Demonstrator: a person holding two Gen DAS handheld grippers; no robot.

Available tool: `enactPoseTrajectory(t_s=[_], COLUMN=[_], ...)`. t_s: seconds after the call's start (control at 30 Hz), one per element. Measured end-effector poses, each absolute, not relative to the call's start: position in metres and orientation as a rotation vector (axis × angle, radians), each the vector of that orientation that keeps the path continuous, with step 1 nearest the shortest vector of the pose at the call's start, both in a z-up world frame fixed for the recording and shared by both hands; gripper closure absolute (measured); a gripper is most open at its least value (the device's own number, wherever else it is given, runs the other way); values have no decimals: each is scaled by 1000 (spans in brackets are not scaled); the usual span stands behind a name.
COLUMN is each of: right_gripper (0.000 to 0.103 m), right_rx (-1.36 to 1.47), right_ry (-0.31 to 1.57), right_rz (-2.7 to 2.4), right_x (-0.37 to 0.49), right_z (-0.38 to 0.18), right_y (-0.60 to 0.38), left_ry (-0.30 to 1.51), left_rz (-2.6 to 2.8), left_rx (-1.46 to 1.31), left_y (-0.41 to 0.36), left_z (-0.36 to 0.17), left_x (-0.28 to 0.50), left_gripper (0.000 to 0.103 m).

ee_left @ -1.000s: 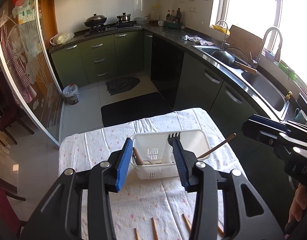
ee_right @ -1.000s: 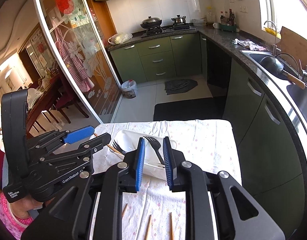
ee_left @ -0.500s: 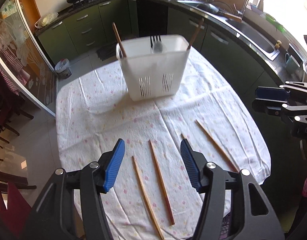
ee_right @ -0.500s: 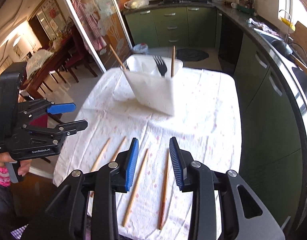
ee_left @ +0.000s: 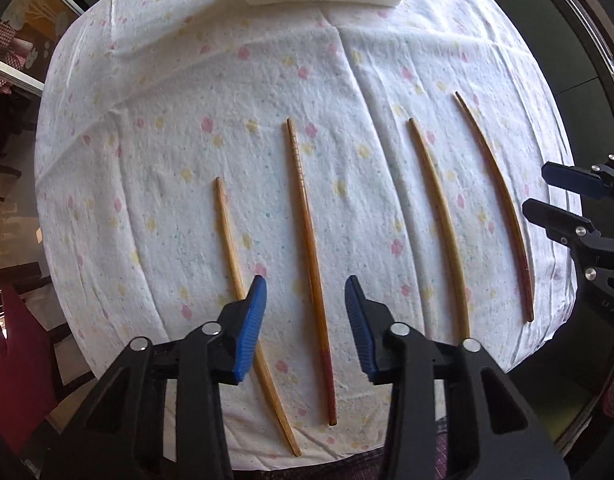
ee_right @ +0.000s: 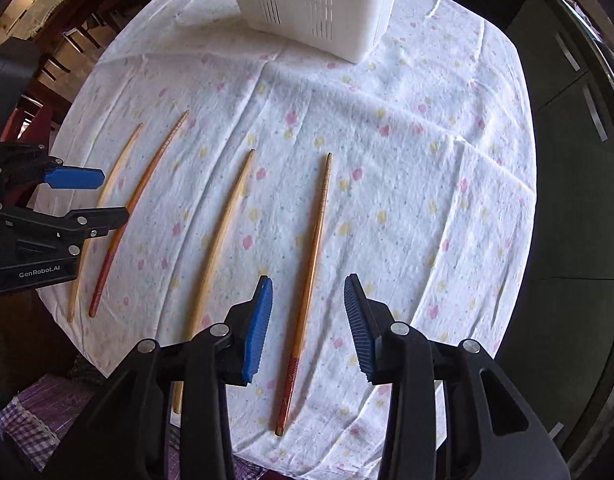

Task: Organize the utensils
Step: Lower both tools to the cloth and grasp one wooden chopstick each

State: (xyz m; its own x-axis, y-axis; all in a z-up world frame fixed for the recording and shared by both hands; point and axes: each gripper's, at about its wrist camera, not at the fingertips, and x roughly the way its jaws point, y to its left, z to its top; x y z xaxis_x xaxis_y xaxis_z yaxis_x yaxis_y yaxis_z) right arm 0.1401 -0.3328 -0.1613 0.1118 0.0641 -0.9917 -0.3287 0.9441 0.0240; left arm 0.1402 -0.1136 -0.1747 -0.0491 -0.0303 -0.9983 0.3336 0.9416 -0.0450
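Left hand-held gripper (ee_left: 305, 292), jaws closing, straddles red-tipped chopstick (ee_left: 307, 216) on tablecloth (ee_left: 179, 80).

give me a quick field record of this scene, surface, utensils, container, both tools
surface: table under a white floral tablecloth
utensils: four chopsticks lying apart, roughly parallel
reddish-tipped chopstick: between the left tool's pads, not gripped
pale chopstick: partly under the left tool's left pad
second pale chopstick: just left of the right tool
second reddish-tipped chopstick: between the right tool's pads, not gripped
container: white slotted basket at the far edge
left tool: pointing down, jaws closing
right tool: pointing down, jaws opening
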Motion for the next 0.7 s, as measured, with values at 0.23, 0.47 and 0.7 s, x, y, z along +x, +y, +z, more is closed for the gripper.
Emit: enactPoseTrajectory(t_s=[0.23,0.47,0.7], right_gripper=[65,65,65], right_rx=[-224,-226,-267], right_ry=[1449,1466,1502], right_rz=[268,270,271], right_x=[150,153,161], right_z=[-167,-172,-186], right_y=[-340,-346,-331], left_ry=[1620,1617,1604], left_rz=[-305,-307,-296], left_rx=[231,254,265], left_y=[-114,-125,-134], left_z=[-196,-201,-203], left_x=[140,149,157], left_gripper=[81,95,96])
